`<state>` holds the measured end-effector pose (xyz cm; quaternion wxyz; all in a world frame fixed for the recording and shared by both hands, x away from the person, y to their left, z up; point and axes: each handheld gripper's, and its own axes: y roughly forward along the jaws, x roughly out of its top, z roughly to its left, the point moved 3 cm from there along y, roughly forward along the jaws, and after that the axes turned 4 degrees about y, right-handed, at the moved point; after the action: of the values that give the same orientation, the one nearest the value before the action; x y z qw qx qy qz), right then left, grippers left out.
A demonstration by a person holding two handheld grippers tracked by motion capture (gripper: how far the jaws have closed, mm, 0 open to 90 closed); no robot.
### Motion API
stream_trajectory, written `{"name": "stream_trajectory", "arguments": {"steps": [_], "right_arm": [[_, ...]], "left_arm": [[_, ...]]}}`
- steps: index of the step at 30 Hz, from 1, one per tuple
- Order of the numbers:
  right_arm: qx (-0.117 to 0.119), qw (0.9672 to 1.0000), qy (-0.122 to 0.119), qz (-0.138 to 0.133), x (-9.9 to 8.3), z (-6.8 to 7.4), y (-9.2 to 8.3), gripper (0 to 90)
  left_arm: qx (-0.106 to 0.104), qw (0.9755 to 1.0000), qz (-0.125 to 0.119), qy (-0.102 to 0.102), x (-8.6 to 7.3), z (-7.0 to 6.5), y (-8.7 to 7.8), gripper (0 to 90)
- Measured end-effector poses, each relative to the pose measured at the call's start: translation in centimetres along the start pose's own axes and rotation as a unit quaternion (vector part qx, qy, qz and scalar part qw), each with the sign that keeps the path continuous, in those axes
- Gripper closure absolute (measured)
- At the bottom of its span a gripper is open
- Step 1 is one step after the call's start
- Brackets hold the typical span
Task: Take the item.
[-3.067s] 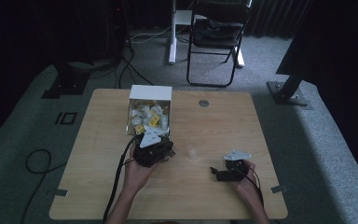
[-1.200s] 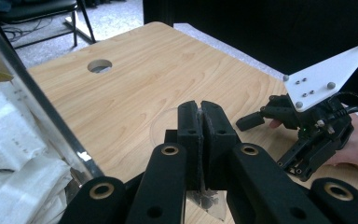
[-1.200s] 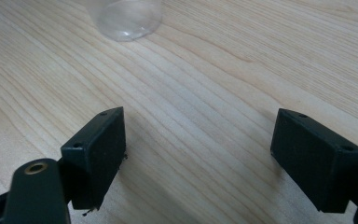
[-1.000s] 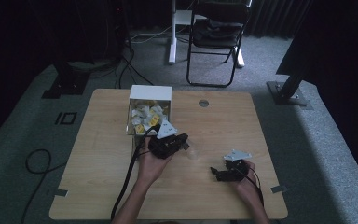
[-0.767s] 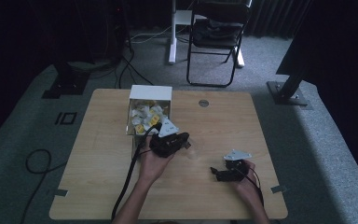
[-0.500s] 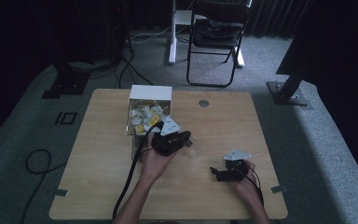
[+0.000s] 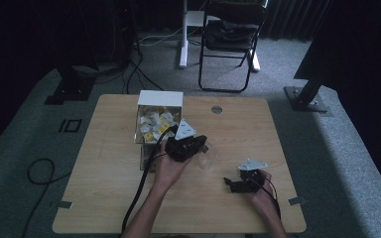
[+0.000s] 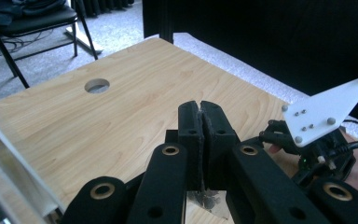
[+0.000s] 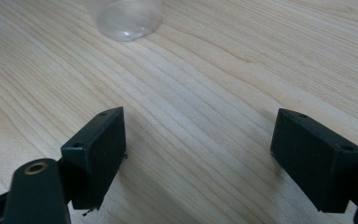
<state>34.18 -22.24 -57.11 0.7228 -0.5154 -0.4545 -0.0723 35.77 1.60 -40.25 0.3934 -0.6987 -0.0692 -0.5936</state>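
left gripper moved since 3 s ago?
Yes. The left gripper has shifted right, away from the white box, toward the table's middle.

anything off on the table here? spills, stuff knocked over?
Nothing stands out. The white box of small yellow and white packets sits upright on the light wooden table, contents inside. A clear plastic cup stands beside the left tool, which is shut. The right tool rests open.

Wood table w/ white box of packets, clear cup.

Matt wood-grain table; clear glossy plastic cup
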Motion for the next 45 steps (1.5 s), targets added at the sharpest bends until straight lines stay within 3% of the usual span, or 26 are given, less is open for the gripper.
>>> {"name": "stream_trajectory", "arguments": {"steps": [27,45], "right_arm": [[0.000,1.0000,0.000,0.000,0.0,0.0,0.0,17.7],[0.000,1.0000,0.000,0.000,0.0,0.0,0.0,17.8]], "left_arm": [[0.019,0.9998,0.008,0.007,1.0,-0.1,1.9,89.6],[0.035,0.9993,0.010,0.000,1.2,-0.1,3.0,89.0]]}}
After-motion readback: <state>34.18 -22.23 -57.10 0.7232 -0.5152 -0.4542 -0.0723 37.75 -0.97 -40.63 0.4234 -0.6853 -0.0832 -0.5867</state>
